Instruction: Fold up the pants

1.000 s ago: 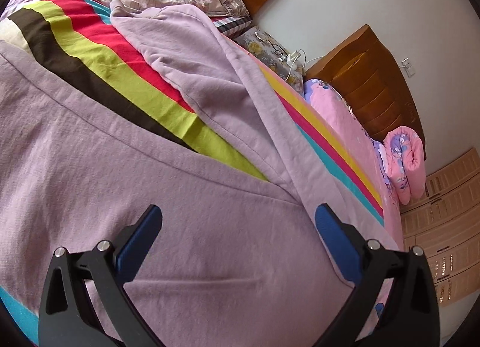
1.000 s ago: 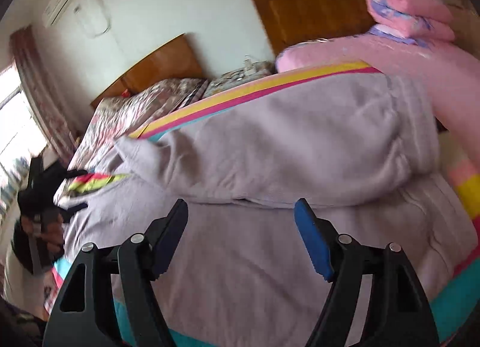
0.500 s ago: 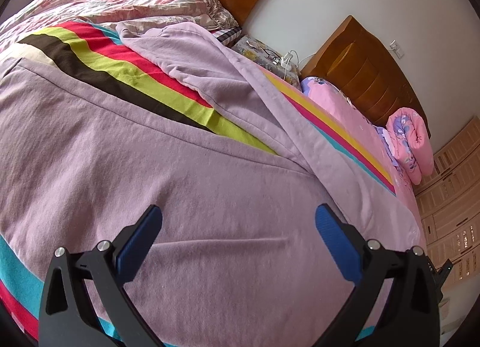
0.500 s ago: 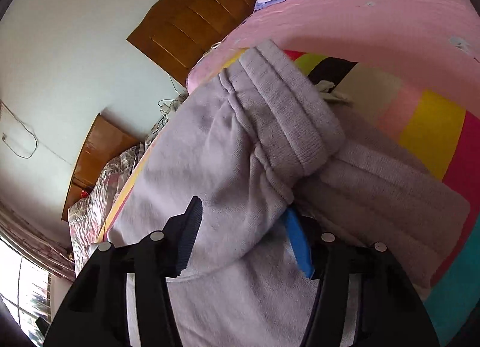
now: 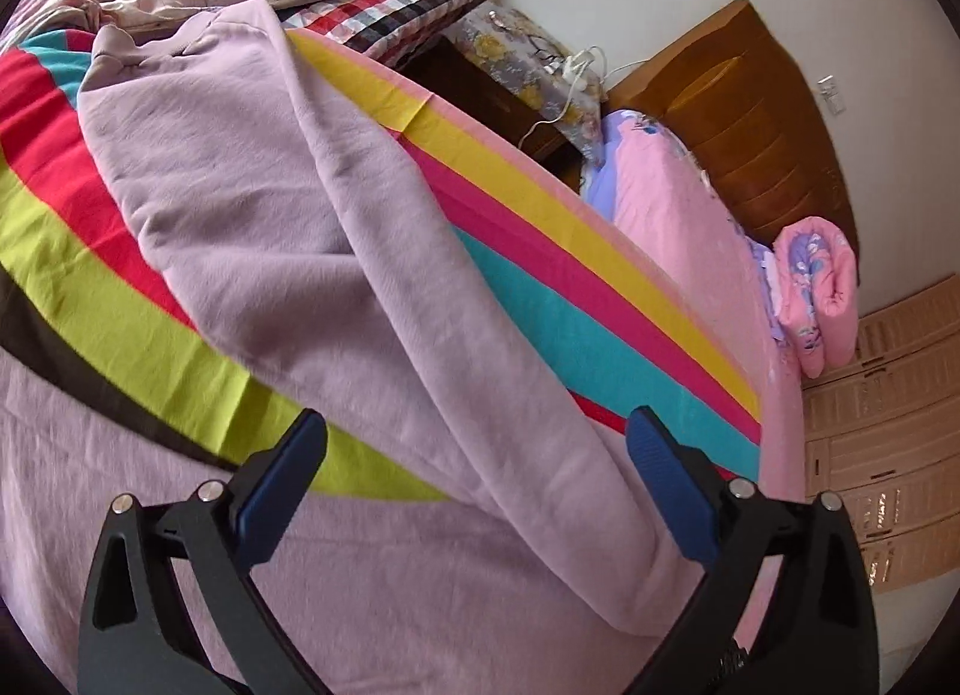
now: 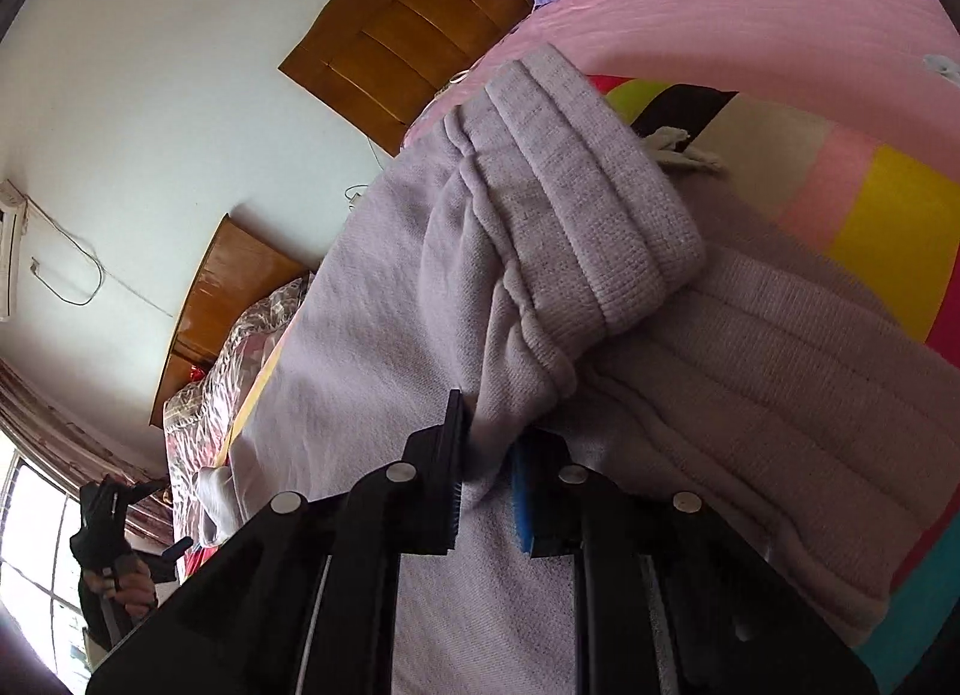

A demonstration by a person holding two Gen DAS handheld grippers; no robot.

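My right gripper (image 6: 487, 470) pinches only a thin fold of the pants (image 6: 420, 287), which may slip; left gripper (image 5: 474, 455) spread, empty.

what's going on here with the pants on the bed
A person with a gripper in each hand is folding lilac pants on a striped sheet. The right gripper is shut on a bunch of fabric just below the ribbed waistband, lifting that end. The left gripper hangs open above the legs, holding nothing. One leg lies stretched along the bed and the other spreads beside it, with sheet showing between them, so the fold is not yet made.
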